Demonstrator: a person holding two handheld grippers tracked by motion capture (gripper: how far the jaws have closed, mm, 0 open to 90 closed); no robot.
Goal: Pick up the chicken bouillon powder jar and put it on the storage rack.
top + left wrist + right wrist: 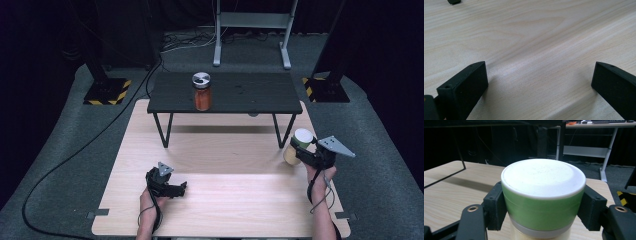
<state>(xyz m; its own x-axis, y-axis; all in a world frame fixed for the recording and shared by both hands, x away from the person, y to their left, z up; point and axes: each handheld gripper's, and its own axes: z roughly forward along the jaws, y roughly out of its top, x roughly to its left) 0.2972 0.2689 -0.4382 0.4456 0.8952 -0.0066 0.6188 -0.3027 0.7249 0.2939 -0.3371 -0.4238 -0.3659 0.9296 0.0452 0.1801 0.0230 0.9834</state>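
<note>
The right gripper (306, 152) squeezes a green-lidded jar (298, 145) of pale stuff. The left gripper (176, 189) sits wide open. Far ahead stands a jar of orange stuff (202, 92).

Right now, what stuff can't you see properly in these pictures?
- Green-lidded jar: in the right gripper view its body is cut off by the bottom edge; the contents can't be told.
- Same jar in the high view: the right gripper covers part of it, so whether it rests on the wooden table is unclear.
- Orange jar on the black shelf: too small to read its lid pattern.
</note>
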